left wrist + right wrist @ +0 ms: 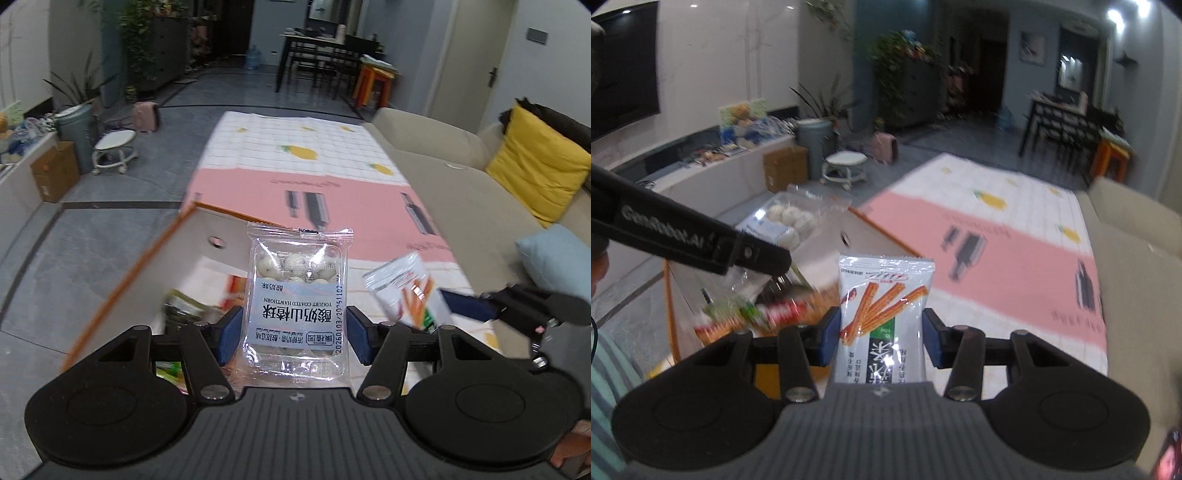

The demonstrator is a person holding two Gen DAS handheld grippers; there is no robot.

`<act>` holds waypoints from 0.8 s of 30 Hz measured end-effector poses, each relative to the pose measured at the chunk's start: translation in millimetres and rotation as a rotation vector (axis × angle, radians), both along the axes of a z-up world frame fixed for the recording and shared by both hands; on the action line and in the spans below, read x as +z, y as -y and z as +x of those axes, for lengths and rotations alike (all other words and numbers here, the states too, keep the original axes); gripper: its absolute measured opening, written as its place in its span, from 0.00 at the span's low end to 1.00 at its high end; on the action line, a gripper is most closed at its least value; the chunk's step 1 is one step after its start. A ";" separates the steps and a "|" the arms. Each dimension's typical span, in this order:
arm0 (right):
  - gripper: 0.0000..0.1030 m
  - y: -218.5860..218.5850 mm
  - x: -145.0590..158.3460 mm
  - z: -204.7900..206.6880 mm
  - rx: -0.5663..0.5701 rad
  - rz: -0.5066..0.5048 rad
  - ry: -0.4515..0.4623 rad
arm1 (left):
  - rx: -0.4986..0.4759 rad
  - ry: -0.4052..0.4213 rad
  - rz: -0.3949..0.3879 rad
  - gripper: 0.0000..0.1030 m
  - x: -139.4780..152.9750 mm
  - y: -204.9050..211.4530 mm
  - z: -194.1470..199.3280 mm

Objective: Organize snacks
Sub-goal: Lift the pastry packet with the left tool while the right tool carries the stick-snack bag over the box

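Observation:
My left gripper [293, 330] is shut on a clear pack of yogurt-coated hawthorn balls [297, 295], held upright above a white box with an orange rim [155, 254]. My right gripper [881, 334] is shut on a white stick-snack packet [882, 317] with orange sticks printed on it. That packet also shows in the left wrist view [410, 291], to the right of the hawthorn pack. The hawthorn pack [790, 221] and the left gripper's arm [687, 236] show in the right wrist view, up left. Several other snack packets [757, 314] lie in the box, blurred.
A table with a pink and white pineapple-print cloth [306, 173] stretches ahead. A beige sofa [461, 192] with a yellow cushion [535, 166] runs along its right side. A cardboard box [55, 173], a bin and a small white stool [114, 147] stand on the floor at left.

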State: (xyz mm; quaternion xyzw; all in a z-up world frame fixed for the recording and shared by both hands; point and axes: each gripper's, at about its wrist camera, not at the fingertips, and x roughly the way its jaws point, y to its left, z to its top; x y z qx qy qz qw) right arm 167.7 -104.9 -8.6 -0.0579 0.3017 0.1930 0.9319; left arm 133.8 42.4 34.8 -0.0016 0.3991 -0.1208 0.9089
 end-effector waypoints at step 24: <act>0.43 -125.6 -24.2 123.0 0.202 -0.232 0.007 | 0.087 -0.235 0.098 0.66 -60.5 -69.8 108.2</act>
